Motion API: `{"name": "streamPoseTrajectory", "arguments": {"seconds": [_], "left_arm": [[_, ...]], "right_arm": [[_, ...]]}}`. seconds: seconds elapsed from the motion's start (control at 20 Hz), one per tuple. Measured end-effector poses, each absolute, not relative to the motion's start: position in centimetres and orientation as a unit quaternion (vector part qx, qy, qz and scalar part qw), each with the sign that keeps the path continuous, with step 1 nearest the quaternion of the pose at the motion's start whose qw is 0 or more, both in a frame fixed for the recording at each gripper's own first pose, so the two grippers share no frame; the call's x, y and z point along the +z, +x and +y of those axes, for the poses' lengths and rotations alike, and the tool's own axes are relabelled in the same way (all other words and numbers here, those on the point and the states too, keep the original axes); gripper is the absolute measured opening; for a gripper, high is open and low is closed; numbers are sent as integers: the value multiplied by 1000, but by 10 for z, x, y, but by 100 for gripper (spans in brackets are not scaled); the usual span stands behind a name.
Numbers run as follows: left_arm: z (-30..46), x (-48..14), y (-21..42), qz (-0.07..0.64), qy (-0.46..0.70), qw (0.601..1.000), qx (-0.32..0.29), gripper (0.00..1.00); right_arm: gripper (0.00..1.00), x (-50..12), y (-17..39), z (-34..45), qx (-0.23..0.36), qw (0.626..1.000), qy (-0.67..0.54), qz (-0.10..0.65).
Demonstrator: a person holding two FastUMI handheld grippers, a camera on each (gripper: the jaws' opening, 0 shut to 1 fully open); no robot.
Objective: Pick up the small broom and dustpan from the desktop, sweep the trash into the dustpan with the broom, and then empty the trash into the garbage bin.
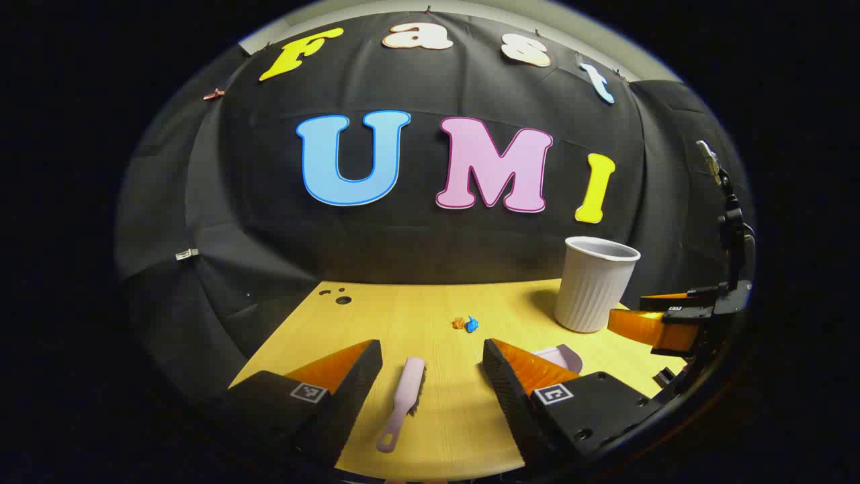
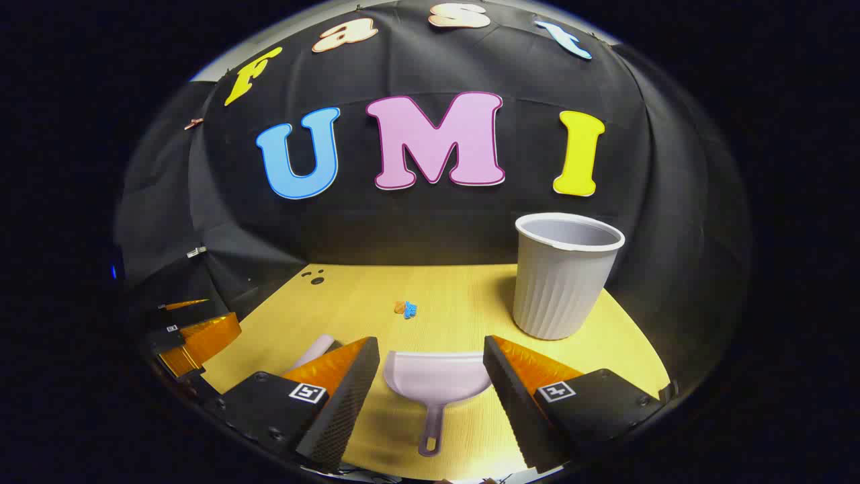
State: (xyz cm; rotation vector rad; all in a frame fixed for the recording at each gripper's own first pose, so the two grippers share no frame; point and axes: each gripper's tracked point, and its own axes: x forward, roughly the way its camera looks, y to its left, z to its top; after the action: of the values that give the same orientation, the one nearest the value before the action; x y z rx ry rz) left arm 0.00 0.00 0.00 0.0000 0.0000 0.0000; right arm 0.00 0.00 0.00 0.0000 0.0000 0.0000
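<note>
Flanking broom (image 1: 405,396) and dustpan (image 2: 437,378), both pairs of fingers spread; bin (image 2: 564,275) beyond, trash (image 2: 406,308) between.

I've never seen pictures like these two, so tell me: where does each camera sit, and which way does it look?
Left gripper view: rides on the left tongs, open, looking forward over the broom; the right tongs show at its right edge.
Right gripper view: rides on the right tongs, open, looking over the dustpan; the left tongs show at its left edge.
Both share the desktop, the trash and the garbage bin.
</note>
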Motion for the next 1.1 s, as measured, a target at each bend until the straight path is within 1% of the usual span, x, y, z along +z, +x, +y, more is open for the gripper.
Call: {"name": "streamPoseTrajectory", "arguments": {"seconds": [0.5, 0.75, 0.85, 1.1], "left_arm": [[32, -5, 15, 5, -14, 999, 39, 96], [35, -26, 17, 27, -15, 999, 43, 96], [36, -35, 16, 35, -15, 998, 45, 96], [50, -47, 16, 46, -21, 996, 75, 96]], "right_arm": [[98, -18, 13, -7, -3, 999, -12, 30], [98, -31, 17, -3, 1, 998, -21, 54], [98, -41, 21, -4, -1, 997, -24, 70], [98, -69, 29, -11, -10, 992, -14, 122]]}}
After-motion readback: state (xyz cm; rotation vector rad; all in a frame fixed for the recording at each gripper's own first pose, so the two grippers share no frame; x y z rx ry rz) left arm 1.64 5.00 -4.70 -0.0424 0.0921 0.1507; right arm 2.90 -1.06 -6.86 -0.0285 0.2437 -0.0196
